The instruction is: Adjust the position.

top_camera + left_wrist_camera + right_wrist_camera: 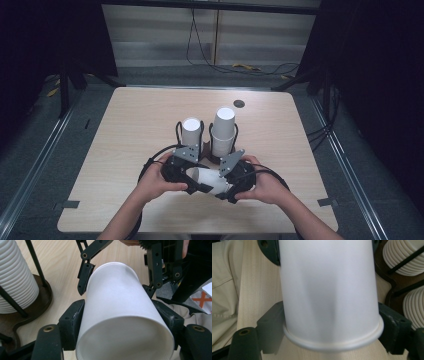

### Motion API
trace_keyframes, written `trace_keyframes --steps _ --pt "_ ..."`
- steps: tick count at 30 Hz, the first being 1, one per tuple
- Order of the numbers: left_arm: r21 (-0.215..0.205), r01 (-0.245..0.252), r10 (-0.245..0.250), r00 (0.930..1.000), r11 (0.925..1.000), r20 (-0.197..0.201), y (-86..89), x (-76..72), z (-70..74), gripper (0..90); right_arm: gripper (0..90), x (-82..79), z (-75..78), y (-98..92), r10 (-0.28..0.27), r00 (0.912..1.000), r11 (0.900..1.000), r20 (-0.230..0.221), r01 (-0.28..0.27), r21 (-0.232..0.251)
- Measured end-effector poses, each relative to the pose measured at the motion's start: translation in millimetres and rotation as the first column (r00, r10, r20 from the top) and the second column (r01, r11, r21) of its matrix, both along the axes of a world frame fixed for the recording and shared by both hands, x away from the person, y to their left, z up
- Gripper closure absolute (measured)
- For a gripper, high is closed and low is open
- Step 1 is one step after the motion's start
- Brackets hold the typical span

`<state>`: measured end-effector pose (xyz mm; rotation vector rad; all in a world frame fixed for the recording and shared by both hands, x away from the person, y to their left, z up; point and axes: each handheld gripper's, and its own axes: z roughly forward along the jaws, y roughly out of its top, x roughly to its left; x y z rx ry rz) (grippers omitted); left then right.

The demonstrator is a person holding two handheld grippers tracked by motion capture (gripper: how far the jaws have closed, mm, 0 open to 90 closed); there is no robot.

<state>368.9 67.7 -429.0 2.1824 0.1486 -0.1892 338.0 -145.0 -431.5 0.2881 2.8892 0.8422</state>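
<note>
A white paper cup (210, 180) lies on its side just above the table, spanning the space between both grippers. My left gripper (196, 183) is shut on it; in the left gripper view its black pads (75, 317) press on both sides of the cup (120, 315). My right gripper (226, 188) sits at the rim end. In the right gripper view its jaws flank the cup (329, 290) just above the rolled rim without visibly squeezing it. The right gripper's fingers (85, 277) stand at the cup's far end in the left gripper view.
Two stacks of white cups (191, 131) (224, 131) stand upside down in black wire holders just beyond the grippers, on a brown base (42, 297). The wooden table (125, 140) has a small dark round hole (239, 103) near its far edge.
</note>
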Motion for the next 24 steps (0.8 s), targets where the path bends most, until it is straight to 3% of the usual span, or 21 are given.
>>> trace_keyframes --steps 9,13,14,19,20,21,22,24 --pt "-0.026 -0.016 0.016 0.9999 0.9995 -0.004 5.9 2.1 3.7 32.4 17.6 0.3 -4.5 -7.8 -0.027 0.9996 0.999 0.002 0.027 0.018" --pt "-0.047 -0.033 0.033 0.9994 0.9983 -0.011 10.0 3.9 5.5 31.9 16.9 -1.1 -7.7 -15.8 -0.06 0.9982 0.997 -0.005 0.06 0.056" --pt "-0.059 -0.043 0.043 0.9991 0.9973 -0.008 11.8 4.3 6.9 31.9 16.8 -2.1 -10.5 -19.9 -0.078 0.9969 0.993 -0.007 0.079 0.09" --pt "-0.07 -0.039 0.039 0.9992 0.9968 -0.005 13.6 4.3 9.6 31.7 16.7 -5.3 -15.1 -25.7 -0.121 0.9925 0.98 -0.018 0.123 0.156" --pt "-0.078 -0.037 0.036 0.9992 0.9963 -0.017 13.4 4.1 9.6 31.7 16.6 -6.4 -16.9 -27.7 -0.141 0.9895 0.969 -0.034 0.145 0.199" --pt "-0.078 -0.037 0.036 0.9992 0.9963 -0.017 13.4 4.1 9.6 31.6 16.6 -6.4 -16.9 -27.7 -0.141 0.9895 0.969 -0.034 0.145 0.199" --pt "-0.076 -0.038 0.036 0.9991 0.9964 -0.02 12.6 4.2 8.6 31.6 16.6 -7.5 -18.4 -28.9 -0.155 0.9873 0.961 -0.036 0.159 0.226" --pt "-0.072 -0.035 0.033 0.9992 0.9968 -0.024 11.8 3.9 7.4 31.6 16.1 -8.3 -20.0 -29.5 -0.161 0.9862 0.957 -0.037 0.165 0.238"
